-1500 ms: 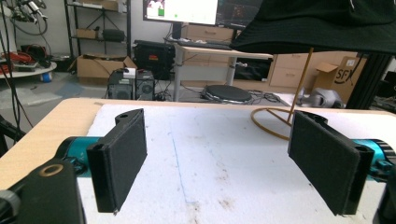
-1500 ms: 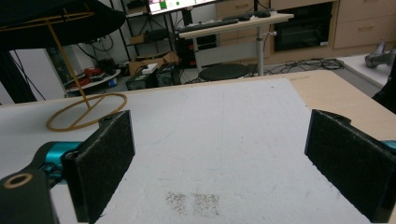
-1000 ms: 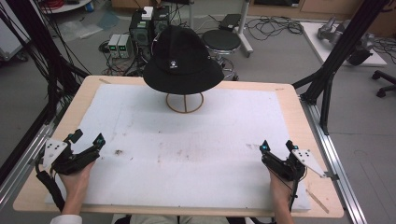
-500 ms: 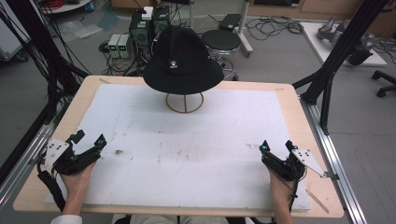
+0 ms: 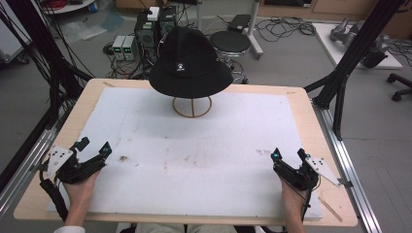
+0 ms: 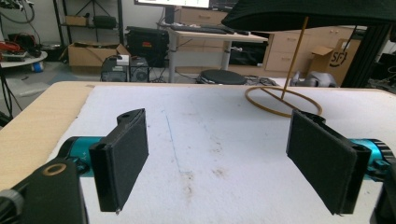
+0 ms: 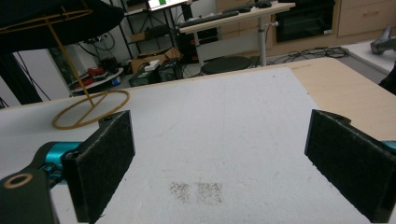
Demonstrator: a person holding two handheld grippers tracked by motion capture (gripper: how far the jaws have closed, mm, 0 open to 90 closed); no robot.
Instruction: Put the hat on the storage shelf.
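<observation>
A black bucket hat [image 5: 189, 63] sits on a thin gold wire stand [image 5: 192, 106] at the far middle of the white mat [image 5: 204, 150]. My left gripper [image 5: 93, 147] rests near the front left corner, held by a hand, jaws wide apart with nothing between them. My right gripper [image 5: 288, 154] rests near the front right, also open and empty. In the left gripper view the stand's ring [image 6: 283, 101] lies ahead to the right under the hat's brim [image 6: 308, 14]. In the right gripper view the ring [image 7: 91, 109] lies far left below the hat [image 7: 51, 21].
The mat covers a wooden table [image 5: 58, 141] with black frame posts [image 5: 350, 63] at both sides. Faint dirt marks [image 5: 121, 158] dot the mat. Behind the table stand a round stool [image 5: 231, 42] and electronics boxes [image 5: 124, 46] on the floor.
</observation>
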